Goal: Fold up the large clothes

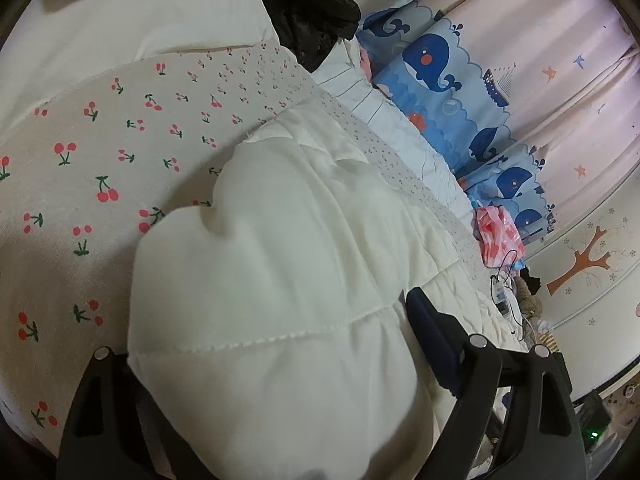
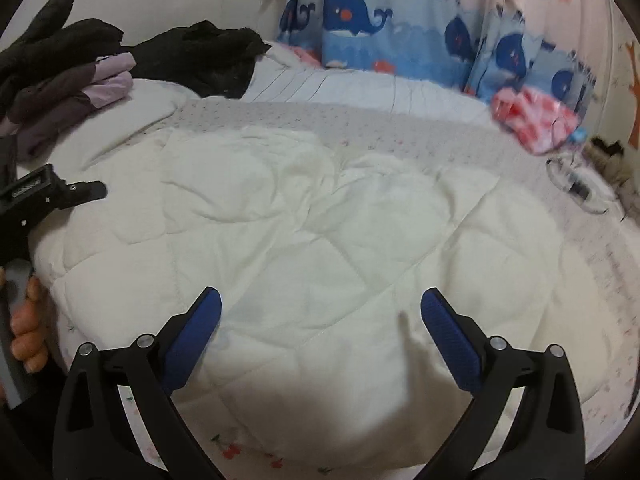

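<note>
A large white quilted garment [image 2: 320, 224] lies spread on the bed. In the left wrist view a thick fold of it [image 1: 272, 280] fills the space between my left gripper's jaws; the right finger [image 1: 432, 336] shows beside it and the left finger is hidden behind the cloth. My left gripper [image 1: 276, 360] holds this fold. My right gripper [image 2: 320, 312] is open, its blue pads [image 2: 448, 332] wide apart just above the garment's near part, holding nothing. The left gripper's body [image 2: 36, 196] shows at the left edge of the right wrist view.
The bed has a cherry-print sheet [image 1: 100, 152]. Black clothes [image 2: 200, 52] and purple-and-dark clothes [image 2: 72, 88] are piled at the far left. A whale-print curtain [image 2: 360, 28] hangs behind. A red-white plastic bag [image 2: 532, 120] and cabled devices [image 2: 576, 188] lie at the right.
</note>
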Demonstrator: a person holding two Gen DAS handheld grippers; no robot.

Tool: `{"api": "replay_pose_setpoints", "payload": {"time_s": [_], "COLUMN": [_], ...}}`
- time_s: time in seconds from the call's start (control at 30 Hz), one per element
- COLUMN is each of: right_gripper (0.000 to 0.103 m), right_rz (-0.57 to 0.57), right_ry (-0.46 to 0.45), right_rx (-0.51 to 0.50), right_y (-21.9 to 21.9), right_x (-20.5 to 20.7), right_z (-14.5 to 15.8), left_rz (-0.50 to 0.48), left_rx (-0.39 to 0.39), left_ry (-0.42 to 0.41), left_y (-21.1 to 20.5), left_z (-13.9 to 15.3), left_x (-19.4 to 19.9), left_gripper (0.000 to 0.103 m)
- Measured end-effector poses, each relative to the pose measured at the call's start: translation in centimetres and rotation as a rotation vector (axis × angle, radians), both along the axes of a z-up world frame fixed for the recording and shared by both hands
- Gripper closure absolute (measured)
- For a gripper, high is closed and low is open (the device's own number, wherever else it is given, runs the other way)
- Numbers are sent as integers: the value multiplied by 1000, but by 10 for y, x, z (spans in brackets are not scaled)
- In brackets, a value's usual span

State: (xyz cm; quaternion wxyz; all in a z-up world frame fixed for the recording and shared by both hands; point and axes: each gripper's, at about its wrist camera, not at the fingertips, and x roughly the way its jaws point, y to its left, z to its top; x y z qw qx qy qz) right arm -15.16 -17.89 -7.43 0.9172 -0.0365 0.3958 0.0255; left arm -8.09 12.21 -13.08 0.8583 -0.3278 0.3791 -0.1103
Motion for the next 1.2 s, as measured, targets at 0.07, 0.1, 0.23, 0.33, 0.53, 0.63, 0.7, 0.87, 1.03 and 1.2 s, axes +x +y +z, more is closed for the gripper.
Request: {"api": "replay_pose_setpoints", "payload": {"time_s": [0.07,0.1,0.23,0.33,0.53,0.63,0.7,0.87,1.03,1.2], "right_gripper": [6,6,6,6,6,6,6,6,6,6], "right_rz": [-14,-13,-7,-8,-24,-34,-36,-41,-42,-46], "right_ry": [19,20,22,18,18,29,35,39,36,28], "right_rx": [41,33,26,26,-22,-29,-27,-29,-22,-10], "right_y": [-3,-3,-2,-3,4,5,4,5,6,5], "right_x": [4,4,7,8,4,8,10,12,11,8], "right_z": [-10,-10,-11,-6,-13,-15,-16,-20,-22,-23], "left_rz": [-1,1,1,-1,-7,-28,-43,-71,-67,-78], "left_rx": [9,9,3,-4,-4,-16,-36,-7,46,114], "left_ry": [-1,-1,-3,-8,-11,-16,-16,-70,-126,-179], "left_y": [-1,-1,-2,-2,-2,-3,-3,-9,-26,-49], "left_z": [0,0,0,0,-1,-1,3,30,63,92], "left_x": [-1,0,0,0,0,2,3,-3,-14,-26], "left_gripper": [20,20,20,20,20,26,36,45,48,55]}}
